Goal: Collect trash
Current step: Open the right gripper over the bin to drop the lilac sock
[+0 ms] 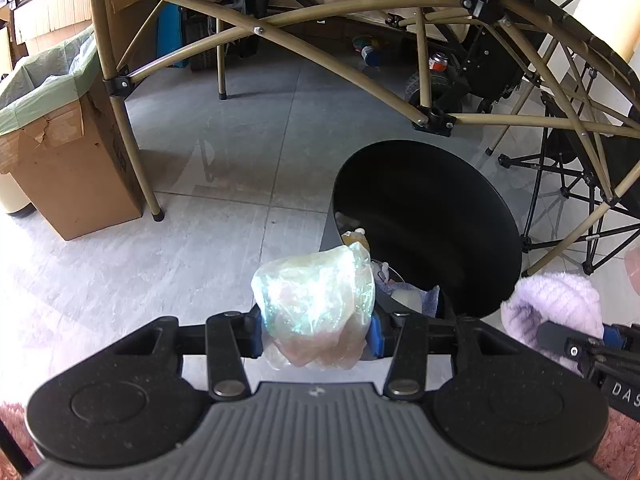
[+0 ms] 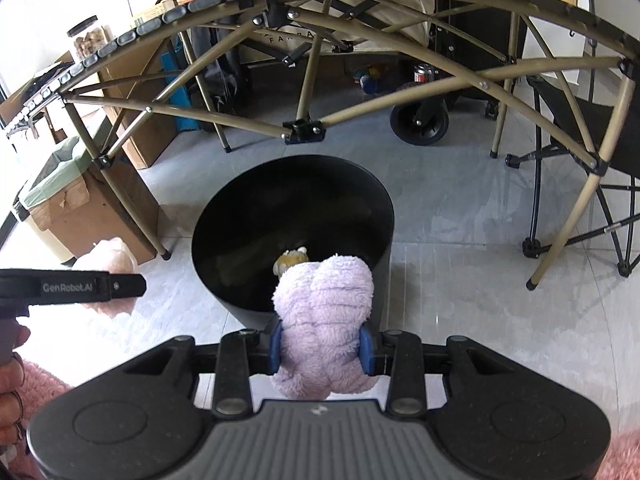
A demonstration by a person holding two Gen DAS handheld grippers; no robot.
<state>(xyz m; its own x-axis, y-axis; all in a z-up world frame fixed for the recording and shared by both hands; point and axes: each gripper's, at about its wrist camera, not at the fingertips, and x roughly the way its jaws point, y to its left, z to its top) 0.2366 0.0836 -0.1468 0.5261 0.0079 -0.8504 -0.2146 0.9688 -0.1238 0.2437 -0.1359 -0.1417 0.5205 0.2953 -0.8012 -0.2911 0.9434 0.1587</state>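
Note:
My left gripper (image 1: 318, 334) is shut on a crumpled clear plastic bag (image 1: 316, 304) with a pinkish, iridescent sheen, held just left of the near rim of a black round bin (image 1: 432, 216). My right gripper (image 2: 322, 346) is shut on a fluffy lilac cloth (image 2: 326, 312), held over the near rim of the black bin (image 2: 292, 208). Inside the bin lie a few scraps, among them a yellowish-white piece (image 2: 290, 260). The lilac cloth (image 1: 556, 312) also shows at the right of the left wrist view. The plastic bag (image 2: 108, 264) and the left gripper's finger (image 2: 100, 286) show at the left of the right wrist view.
A folding table's tan frame (image 1: 256, 30) arches over the grey tiled floor behind the bin. A cardboard box with a green liner (image 1: 60, 120) stands at the left. A black folding chair (image 2: 580, 152) is at the right, a wheeled cart (image 2: 420, 122) behind.

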